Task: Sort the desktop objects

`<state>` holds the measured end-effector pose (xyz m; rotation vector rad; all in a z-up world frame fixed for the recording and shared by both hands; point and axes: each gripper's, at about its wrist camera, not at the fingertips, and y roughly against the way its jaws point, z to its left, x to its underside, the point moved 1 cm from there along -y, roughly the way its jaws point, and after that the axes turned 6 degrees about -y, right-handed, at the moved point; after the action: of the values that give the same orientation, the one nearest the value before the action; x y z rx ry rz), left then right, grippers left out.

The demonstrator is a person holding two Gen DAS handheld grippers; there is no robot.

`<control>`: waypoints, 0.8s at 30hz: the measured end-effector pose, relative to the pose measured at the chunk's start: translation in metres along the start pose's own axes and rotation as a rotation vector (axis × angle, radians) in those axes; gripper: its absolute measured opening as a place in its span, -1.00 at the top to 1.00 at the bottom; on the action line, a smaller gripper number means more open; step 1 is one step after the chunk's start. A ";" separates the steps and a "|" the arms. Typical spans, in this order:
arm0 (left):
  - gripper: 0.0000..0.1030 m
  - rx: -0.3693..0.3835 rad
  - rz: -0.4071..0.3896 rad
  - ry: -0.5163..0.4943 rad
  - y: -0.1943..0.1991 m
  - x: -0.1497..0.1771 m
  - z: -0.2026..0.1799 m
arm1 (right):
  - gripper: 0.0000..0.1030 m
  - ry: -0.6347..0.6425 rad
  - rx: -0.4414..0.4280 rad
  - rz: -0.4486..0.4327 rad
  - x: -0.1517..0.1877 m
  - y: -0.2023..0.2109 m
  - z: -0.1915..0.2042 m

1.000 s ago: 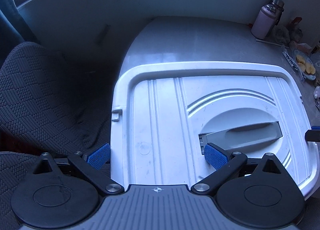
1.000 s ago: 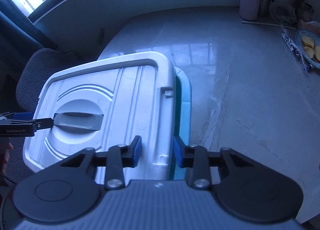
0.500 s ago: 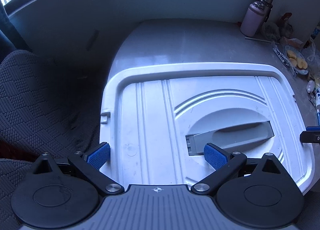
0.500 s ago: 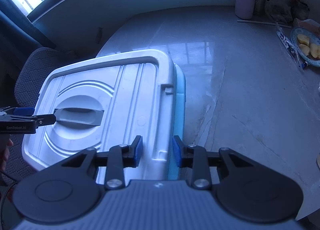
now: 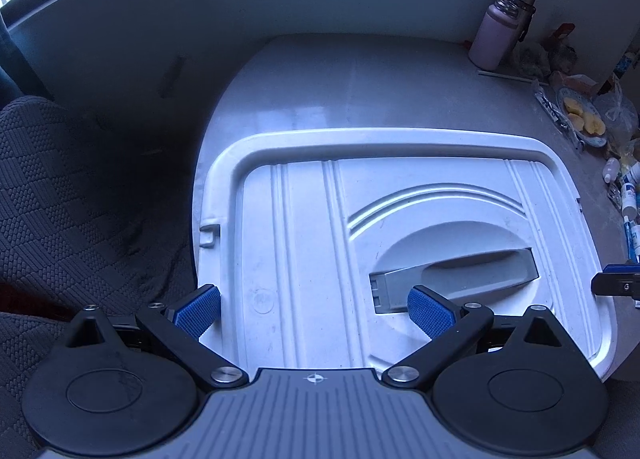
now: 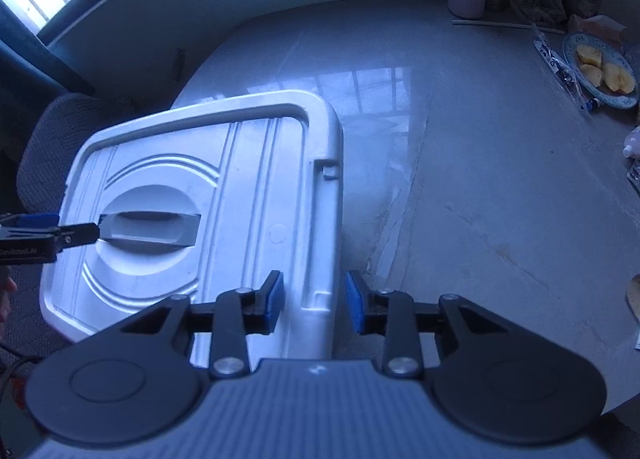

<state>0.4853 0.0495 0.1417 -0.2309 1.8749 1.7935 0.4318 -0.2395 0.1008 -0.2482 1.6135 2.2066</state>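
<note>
A white box lid (image 5: pixel 304 243) with a grey recessed handle (image 5: pixel 460 275) fills the left wrist view; it also shows in the right wrist view (image 6: pixel 240 195). My left gripper (image 5: pixel 314 309) is open wide, one finger off the lid's left edge, the other by the handle's near end. My right gripper (image 6: pixel 315 301) straddles the lid's right rim, its pads close on either side of the rim. In the right wrist view the left gripper's fingertip (image 6: pixel 80 237) is at the handle's left end. The box beneath is hidden.
The lid is at the left end of a grey marble table (image 6: pixel 480 163). A pink bottle (image 5: pixel 496 35), a plate of fruit slices (image 6: pixel 604 71), small bottles and packets (image 5: pixel 628 195) crowd the far right. A dark patterned chair (image 5: pixel 72 195) stands left of the table.
Both grippers have risen with the lid; the blue box edge seen under the lid before is out of sight. Both grippers' openings look unchanged.
</note>
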 end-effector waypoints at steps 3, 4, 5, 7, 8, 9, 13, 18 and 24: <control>-0.96 -0.003 -0.011 0.011 0.003 0.000 0.001 | 0.27 -0.023 -0.011 -0.016 0.000 -0.001 0.000; -0.96 -0.003 -0.016 0.018 0.005 0.000 0.001 | 0.21 -0.026 -0.007 -0.019 -0.001 -0.001 0.001; -0.96 -0.006 -0.030 0.025 0.009 0.000 0.001 | 0.17 -0.029 -0.005 -0.023 -0.002 -0.001 0.002; -0.96 -0.013 -0.057 0.035 0.017 0.000 0.001 | -0.06 -0.030 -0.005 -0.033 -0.002 -0.001 0.004; -0.96 -0.022 -0.062 0.033 0.019 0.001 0.000 | -0.18 -0.028 -0.004 -0.037 -0.002 -0.001 0.005; -0.96 -0.036 -0.061 0.030 0.020 0.003 -0.001 | -0.21 -0.013 0.002 -0.039 0.000 -0.002 0.006; -0.96 -0.070 -0.027 0.024 0.013 0.012 -0.003 | -0.30 0.034 0.030 -0.036 0.005 -0.007 0.006; -0.99 -0.096 -0.029 0.039 0.011 0.020 -0.004 | -0.36 0.041 0.018 -0.050 0.007 -0.007 0.001; -0.99 -0.119 -0.046 0.068 0.014 0.022 -0.006 | -0.43 0.047 0.011 -0.066 0.009 -0.006 -0.003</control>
<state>0.4584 0.0506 0.1433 -0.3798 1.7950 1.8898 0.4256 -0.2386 0.0913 -0.3471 1.6178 2.1568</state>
